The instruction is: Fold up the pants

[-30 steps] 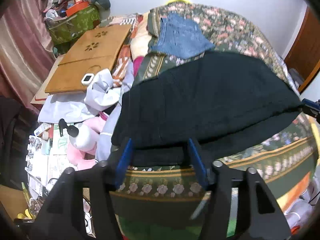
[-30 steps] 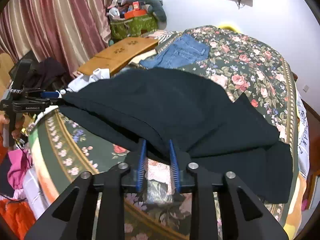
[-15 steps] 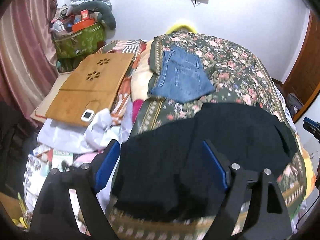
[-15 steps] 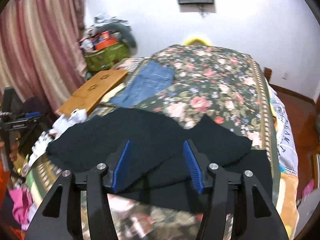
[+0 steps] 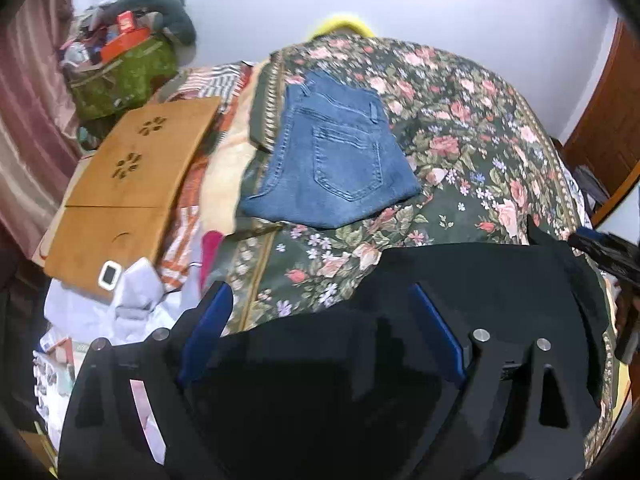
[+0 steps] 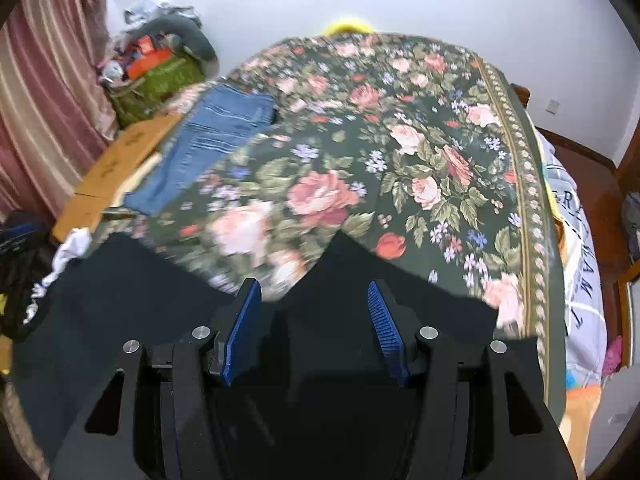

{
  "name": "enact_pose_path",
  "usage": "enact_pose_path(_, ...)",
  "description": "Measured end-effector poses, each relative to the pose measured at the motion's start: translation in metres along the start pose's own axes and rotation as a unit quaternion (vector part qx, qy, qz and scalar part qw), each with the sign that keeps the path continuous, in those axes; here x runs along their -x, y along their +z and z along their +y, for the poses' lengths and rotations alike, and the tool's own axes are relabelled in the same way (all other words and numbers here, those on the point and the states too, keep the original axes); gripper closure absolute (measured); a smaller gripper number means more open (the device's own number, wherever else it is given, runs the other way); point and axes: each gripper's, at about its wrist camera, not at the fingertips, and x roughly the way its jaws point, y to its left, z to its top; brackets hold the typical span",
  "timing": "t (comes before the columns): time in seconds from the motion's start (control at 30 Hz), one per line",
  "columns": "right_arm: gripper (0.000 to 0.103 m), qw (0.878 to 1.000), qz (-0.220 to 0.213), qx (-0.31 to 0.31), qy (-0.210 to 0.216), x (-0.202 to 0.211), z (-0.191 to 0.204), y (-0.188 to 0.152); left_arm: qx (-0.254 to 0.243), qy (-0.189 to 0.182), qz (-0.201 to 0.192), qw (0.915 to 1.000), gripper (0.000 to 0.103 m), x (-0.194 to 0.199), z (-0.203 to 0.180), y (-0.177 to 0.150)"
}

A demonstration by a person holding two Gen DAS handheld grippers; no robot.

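Note:
Black pants (image 5: 480, 280) lie spread flat on the near part of the floral bedspread (image 5: 460, 144); they also show in the right wrist view (image 6: 352, 272). My left gripper (image 5: 320, 300) is open and empty, raised above the pants' near left part. My right gripper (image 6: 314, 294) is open and empty, raised above the pants' near edge. The near part of the pants is hidden behind both grippers' bodies. The right gripper shows at the right edge of the left wrist view (image 5: 608, 256).
Folded blue jeans (image 5: 336, 160) lie on the bed's far left, also in the right wrist view (image 6: 212, 136). A wooden lap table (image 5: 128, 176), white cloth (image 5: 120, 304) and a green bag (image 5: 120, 76) crowd the left side. A door (image 5: 608, 120) stands at right.
Both grippers let go of the black pants, opened wide and lifted back. The pants now lie flat on the bed, lower in both views.

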Motion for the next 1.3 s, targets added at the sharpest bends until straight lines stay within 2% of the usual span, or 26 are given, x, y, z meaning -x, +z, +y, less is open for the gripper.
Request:
enact_pose_path(0.2,0.051,0.999,0.043,-0.003,-0.008,-0.054,-0.022,0.019,-0.022,-0.007,0.030,0.9993,0.013,-0.029,-0.014,0.005)
enact_pose_path(0.3,0.052,0.998,0.067,-0.011,0.012,-0.075,-0.027,0.022,-0.032,-0.006,0.041,0.9986,0.013,-0.038,-0.020,0.003)
enact_pose_path(0.33,0.059,0.996,0.085,-0.020,0.024,-0.085,-0.028,0.020,-0.034,-0.008,0.045,0.9984,0.013,-0.040,-0.022,0.003)
enact_pose_path(0.4,0.064,0.996,0.078,-0.019,0.027,-0.085,-0.025,0.018,-0.033,-0.014,0.052,0.9980,0.013,-0.042,-0.025,0.002)
enact_pose_path(0.43,0.075,0.997,0.076,-0.017,0.027,-0.084,-0.025,0.017,-0.032,-0.016,0.053,0.9980,0.013,-0.043,-0.026,0.002)
enact_pose_path(0.47,0.082,0.997,0.075,-0.019,0.027,-0.083,-0.025,0.017,-0.032,-0.017,0.054,0.9979,0.013,-0.044,-0.028,0.001)
enact_pose_path(0.53,0.088,0.997,0.074,-0.025,0.024,-0.083,-0.029,0.016,-0.034,-0.012,0.058,0.9977,0.013,-0.044,-0.032,0.000)
enact_pose_path(0.6,0.090,0.997,0.070,-0.031,0.022,-0.079,-0.032,0.016,-0.036,-0.013,0.058,0.9976,0.013,-0.039,-0.037,-0.001)
enact_pose_path(0.77,0.090,0.999,0.019,-0.043,0.025,-0.038,-0.031,0.029,-0.060,-0.013,0.060,0.9963,0.010,-0.022,-0.055,-0.003)
enact_pose_path(0.93,0.090,0.996,-0.061,-0.062,0.027,0.049,-0.048,0.038,-0.079,-0.038,0.065,0.9941,0.010,-0.004,-0.083,-0.010)
enact_pose_path(1.07,0.090,0.992,-0.116,-0.056,0.004,0.116,-0.062,0.037,-0.116,-0.040,0.053,0.9910,0.008,0.009,-0.115,-0.018)
enact_pose_path(1.17,0.090,0.988,-0.149,-0.051,-0.012,0.152,-0.068,0.035,-0.134,-0.051,0.064,0.9877,0.008,0.013,-0.140,-0.028)
enact_pose_path(1.3,0.090,0.984,-0.166,-0.048,-0.038,0.175,-0.082,0.022,-0.153,-0.063,0.079,0.9830,0.008,0.011,-0.169,-0.044)
